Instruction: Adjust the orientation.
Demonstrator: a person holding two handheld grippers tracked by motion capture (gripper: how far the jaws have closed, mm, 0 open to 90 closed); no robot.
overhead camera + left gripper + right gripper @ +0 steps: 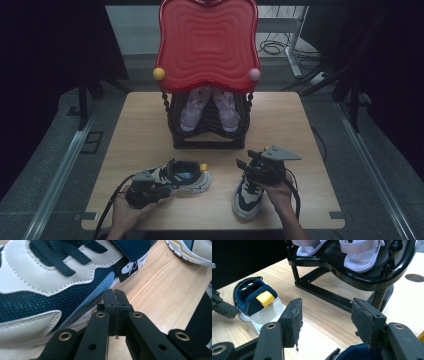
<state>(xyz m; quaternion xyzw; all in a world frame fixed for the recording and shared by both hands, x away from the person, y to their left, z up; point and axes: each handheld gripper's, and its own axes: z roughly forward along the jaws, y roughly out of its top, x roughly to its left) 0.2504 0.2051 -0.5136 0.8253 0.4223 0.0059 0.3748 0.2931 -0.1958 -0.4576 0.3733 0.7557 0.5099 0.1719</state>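
Two navy and cream sneakers lie on the wooden table (150, 120). The left sneaker (185, 176) lies on its side, heel with a yellow tab toward the middle. My left gripper (161, 189) rests against its near side. In the left gripper view its jaws (116, 300) are shut with nothing between them, beside the mesh side of the left sneaker (50, 290). The right sneaker (246, 197) points toward the person. My right gripper (247, 159) hovers over its heel end, open (324, 322), with navy mesh (354, 353) just below the jaws.
A black shoe rack (207, 137) with a red wavy top (207, 42) stands at the table's far middle and holds a pair of pink sandals (210, 107). In the right gripper view the rack's base bar (329, 296) crosses ahead of the jaws. Bare table lies on both sides.
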